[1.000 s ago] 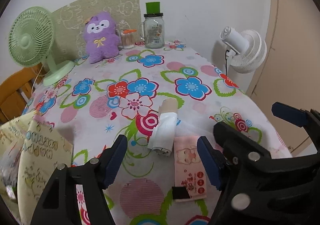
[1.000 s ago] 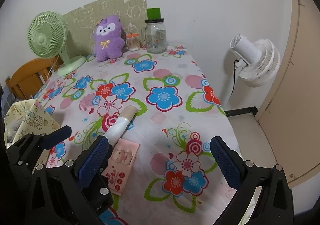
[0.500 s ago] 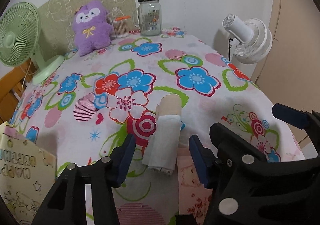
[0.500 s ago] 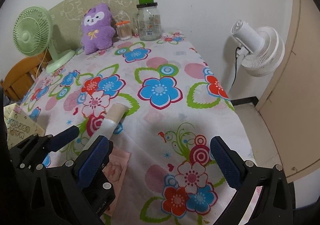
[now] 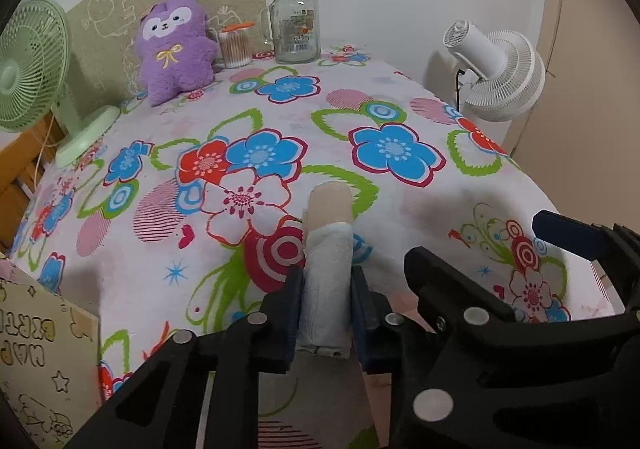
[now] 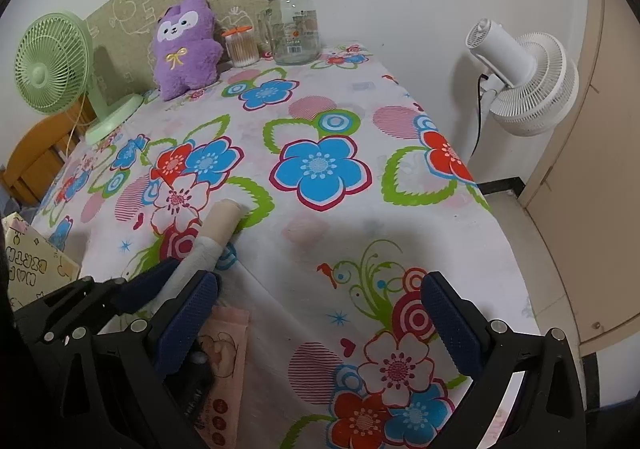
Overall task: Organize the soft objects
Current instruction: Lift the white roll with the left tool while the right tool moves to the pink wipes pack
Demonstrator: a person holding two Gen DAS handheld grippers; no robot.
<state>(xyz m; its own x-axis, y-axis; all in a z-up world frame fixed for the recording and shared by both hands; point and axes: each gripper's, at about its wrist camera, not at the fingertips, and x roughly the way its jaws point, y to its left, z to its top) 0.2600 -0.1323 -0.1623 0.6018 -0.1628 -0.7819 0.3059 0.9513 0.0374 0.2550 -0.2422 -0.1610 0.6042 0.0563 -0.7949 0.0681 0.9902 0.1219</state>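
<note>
A rolled white and beige cloth (image 5: 328, 269) is lying on the floral-covered bench (image 5: 400, 97), and the left hand-held gripper (image 5: 326, 313) is squeezing its near end between both pads. The right hand-held gripper (image 6: 316, 325) is hovering just beside it with jaws wide apart, over a pink packet (image 6: 224, 365).

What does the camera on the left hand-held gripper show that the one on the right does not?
Only the left wrist view shows the left hand-held gripper from behind, both pads pressed on the white-and-beige cloth roll.

Only the right wrist view shows the right hand-held gripper with both fingers spread wide and nothing between them, most of the pink packet, and the floor beside the table.

Both show the floral tablecloth, purple plush toy, glass jar, green fan and white fan.
</note>
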